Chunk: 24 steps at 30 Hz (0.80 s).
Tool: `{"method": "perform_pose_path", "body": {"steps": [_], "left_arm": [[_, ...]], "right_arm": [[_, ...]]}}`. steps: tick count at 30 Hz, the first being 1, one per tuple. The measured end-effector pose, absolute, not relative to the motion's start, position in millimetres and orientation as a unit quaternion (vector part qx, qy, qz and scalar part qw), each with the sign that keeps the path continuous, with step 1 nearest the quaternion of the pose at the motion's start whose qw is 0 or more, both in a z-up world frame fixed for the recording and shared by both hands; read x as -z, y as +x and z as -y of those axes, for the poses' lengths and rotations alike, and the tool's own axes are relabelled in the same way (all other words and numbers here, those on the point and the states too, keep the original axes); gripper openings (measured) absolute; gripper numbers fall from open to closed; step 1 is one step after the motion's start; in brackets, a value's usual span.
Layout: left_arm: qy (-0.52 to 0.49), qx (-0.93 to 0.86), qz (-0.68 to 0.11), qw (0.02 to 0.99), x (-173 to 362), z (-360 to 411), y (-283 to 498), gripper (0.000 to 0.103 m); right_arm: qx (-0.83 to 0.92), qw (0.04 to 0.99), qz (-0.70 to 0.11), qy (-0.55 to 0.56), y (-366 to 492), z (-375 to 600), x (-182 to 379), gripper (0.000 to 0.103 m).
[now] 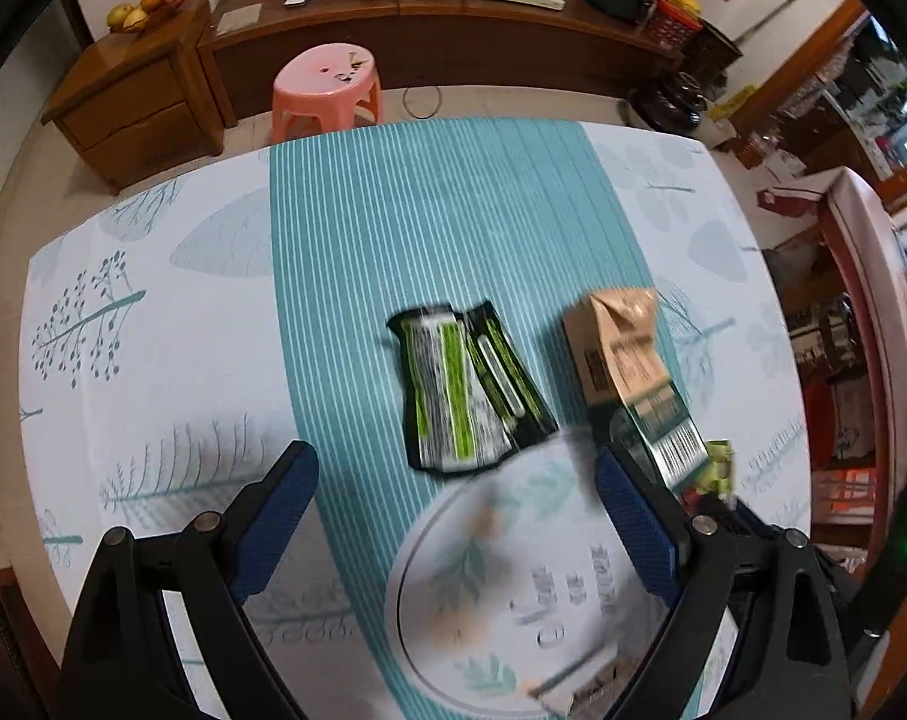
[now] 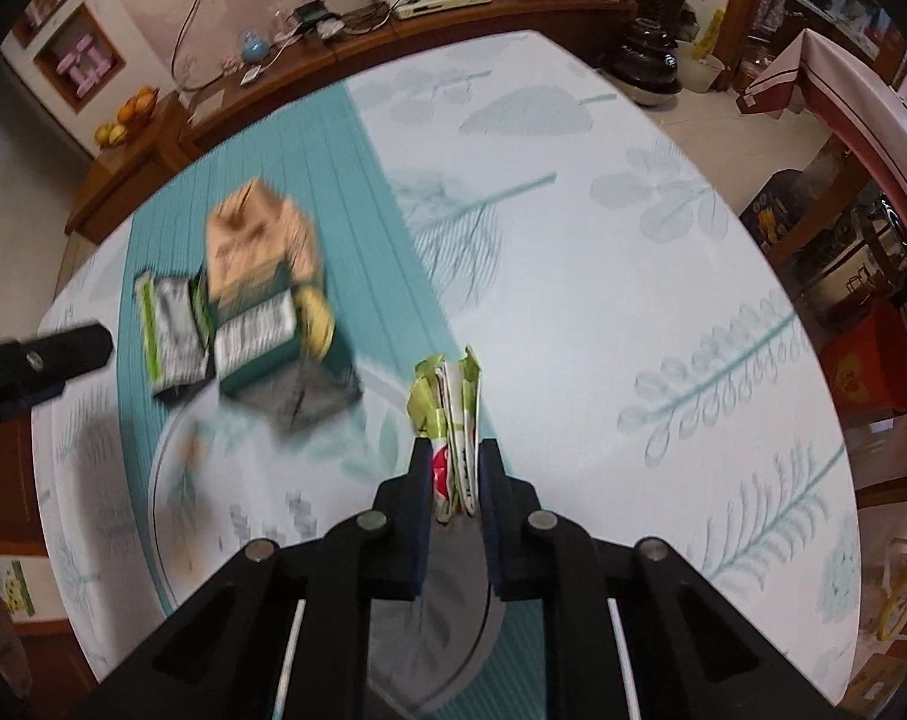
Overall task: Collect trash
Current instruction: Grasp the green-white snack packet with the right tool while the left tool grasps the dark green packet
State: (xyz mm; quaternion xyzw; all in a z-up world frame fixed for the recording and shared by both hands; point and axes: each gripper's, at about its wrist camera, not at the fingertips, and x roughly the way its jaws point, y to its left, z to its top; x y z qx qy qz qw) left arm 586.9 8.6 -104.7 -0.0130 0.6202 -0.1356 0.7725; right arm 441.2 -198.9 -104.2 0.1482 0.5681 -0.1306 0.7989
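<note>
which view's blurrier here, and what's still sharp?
Right wrist: carton and flat wrappers smear badly; the tongs and the crumpled wrapper they pinch stay sharp. Left wrist: milder blur on the plate; open tongs crisp. Both show fisheye bending.

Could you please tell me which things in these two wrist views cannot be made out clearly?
- Left wrist view: the plate lettering is motion-blurred, and its near rim is cut off by the frame edge.
- Left wrist view: the carton print is too blurred to read; the left gripper finger hides its lower end.
- Right wrist view: the crumpled wrapper is partly hidden inside the right gripper; its brand is unreadable.
</note>
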Motion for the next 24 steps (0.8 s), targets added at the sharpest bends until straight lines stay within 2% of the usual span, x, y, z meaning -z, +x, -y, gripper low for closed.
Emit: {"method": "perform_pose_path", "body": {"steps": [8, 20, 24], "left_arm": [[-0.020, 0.099, -0.634, 0.767, 132.7, 1.8, 615.5, 0.092], [-0.001, 0.070, -0.657, 0.750, 163.0, 24.4, 624.5, 0.091], [0.027, 0.058, -0.649, 0.758, 163.2, 26.9, 621.9, 0.071]], "right_arm": [[0.130, 0.809, -0.551, 0.161, 468.3, 211.8, 99.8, 0.014], [0.120, 0.807, -0.551, 0.174, 461.3, 210.9, 108.0, 0.014], [0.116, 0.807, -0.552, 0.176, 456.5, 209.9, 108.3, 0.014]]}}
